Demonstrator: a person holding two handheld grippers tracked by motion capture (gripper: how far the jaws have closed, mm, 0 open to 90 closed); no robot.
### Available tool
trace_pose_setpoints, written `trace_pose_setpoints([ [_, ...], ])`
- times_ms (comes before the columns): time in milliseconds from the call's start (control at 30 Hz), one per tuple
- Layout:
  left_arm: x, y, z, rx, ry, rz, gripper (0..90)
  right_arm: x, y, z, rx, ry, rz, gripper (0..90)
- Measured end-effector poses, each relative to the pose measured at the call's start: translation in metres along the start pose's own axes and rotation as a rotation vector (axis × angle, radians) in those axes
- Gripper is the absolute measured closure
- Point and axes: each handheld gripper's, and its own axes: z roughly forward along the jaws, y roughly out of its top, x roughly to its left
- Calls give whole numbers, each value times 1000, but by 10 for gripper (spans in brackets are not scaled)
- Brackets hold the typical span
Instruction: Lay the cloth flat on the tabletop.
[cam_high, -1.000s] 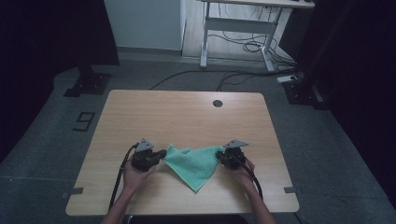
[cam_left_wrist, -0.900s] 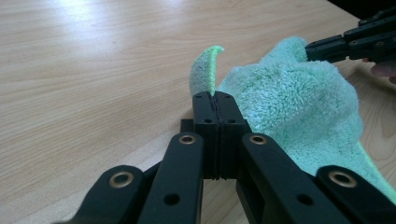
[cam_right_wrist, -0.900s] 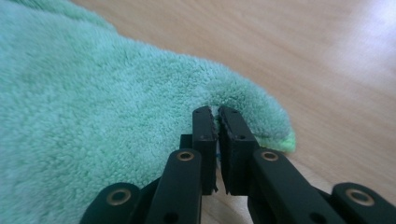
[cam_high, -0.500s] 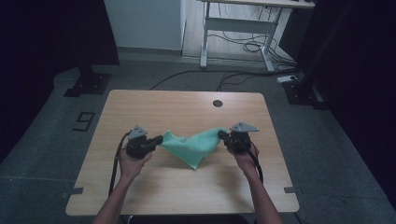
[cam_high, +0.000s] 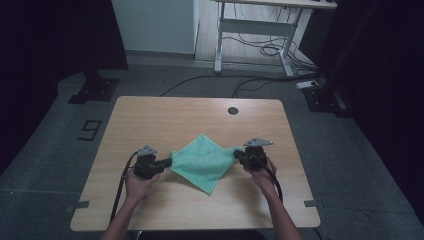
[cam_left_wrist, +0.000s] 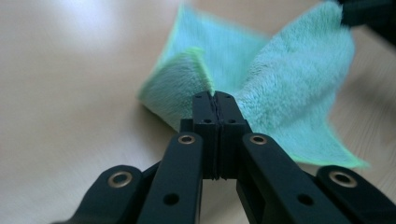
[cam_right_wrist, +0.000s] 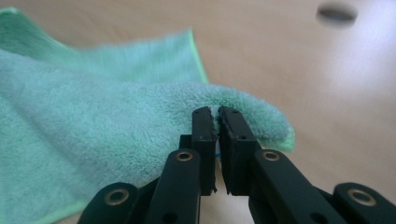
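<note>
The green cloth (cam_high: 204, 161) lies spread on a pale wooden table (cam_high: 165, 115) over grey floor (cam_high: 60, 145), pinched at opposite corners by the left gripper (cam_high: 167, 162) and right gripper (cam_high: 237, 154).

We hold the left gripper (cam_high: 165, 163) at the left corner of the green cloth (cam_high: 204, 162), jaws pressed together on that corner and pointing toward the cloth's centre, with the left hand (cam_high: 139, 181) wrapped around the gripper body and the forearm running back from the cloth. We hold the right gripper (cam_high: 237, 154) at the cloth's opposite corner, jaws clamped on the fabric, with the right hand (cam_high: 260, 172) behind it.
</note>
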Motion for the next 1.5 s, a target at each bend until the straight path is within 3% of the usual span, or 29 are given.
trace_pose_setpoints([
  [67, -2, -6, 5, 16, -5, 2, 885, 0, -7, 3, 19, -3, 5, 822],
  [167, -4, -7, 6, 6, -4, -1, 883, -1, -12, 2, 7, -6, 14, 782],
  [300, -5, -8, 6, -5, 6, 4, 880, 0, -12, -3, -44, -28, 17, 667],
  [400, -4, -9, 6, -6, 7, 2, 878, 2, -16, -13, -112, -48, 36, 583],
  [667, -4, -11, 5, -11, 8, -2, 873, 15, -34, -29, -161, -15, 47, 530],
  [733, -4, -12, 5, -12, 12, -5, 872, 21, -37, -31, -169, 13, 54, 529],
  [833, -4, -13, 5, -9, 17, -6, 873, 30, -40, -29, -165, 53, 44, 528],
  [1167, -6, -14, 6, -4, 26, 1, 870, 64, -44, 0, -91, 162, -20, 509],
  [1500, -6, -14, 5, -11, 29, -3, 868, 88, -46, 18, -23, 223, -70, 433],
])
